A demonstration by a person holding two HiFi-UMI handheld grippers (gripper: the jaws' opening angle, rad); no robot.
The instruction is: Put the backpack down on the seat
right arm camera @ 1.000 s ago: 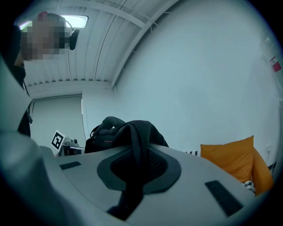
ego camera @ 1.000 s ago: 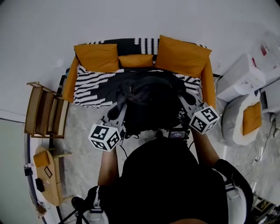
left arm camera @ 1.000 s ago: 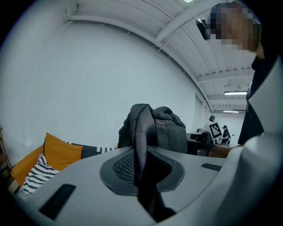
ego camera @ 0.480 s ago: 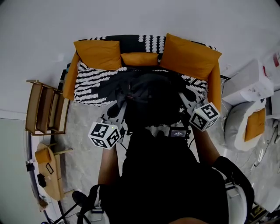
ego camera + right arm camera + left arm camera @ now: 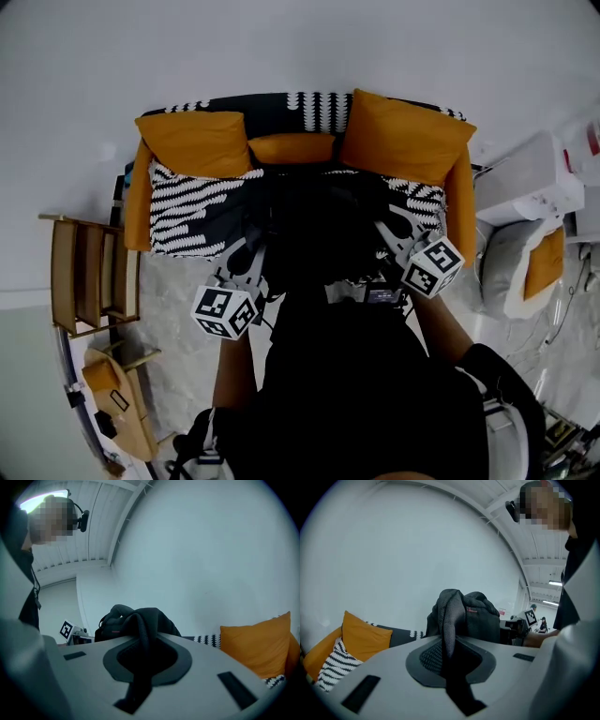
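My left gripper (image 5: 255, 246) and right gripper (image 5: 386, 232) each have the jaws clamped on a black strap (image 5: 449, 616) of the one backpack (image 5: 319, 220). The backpack is over the middle of the sofa seat (image 5: 192, 202). Three orange cushions (image 5: 192, 142) stand behind it along the sofa back. One wooden rack (image 5: 89, 274) stands left of the sofa.

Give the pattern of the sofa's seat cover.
The seat cover is black and white zigzag stripes; the head view shows it best.

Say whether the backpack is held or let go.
Held: left gripper and right gripper each pinch a strap of the backpack.
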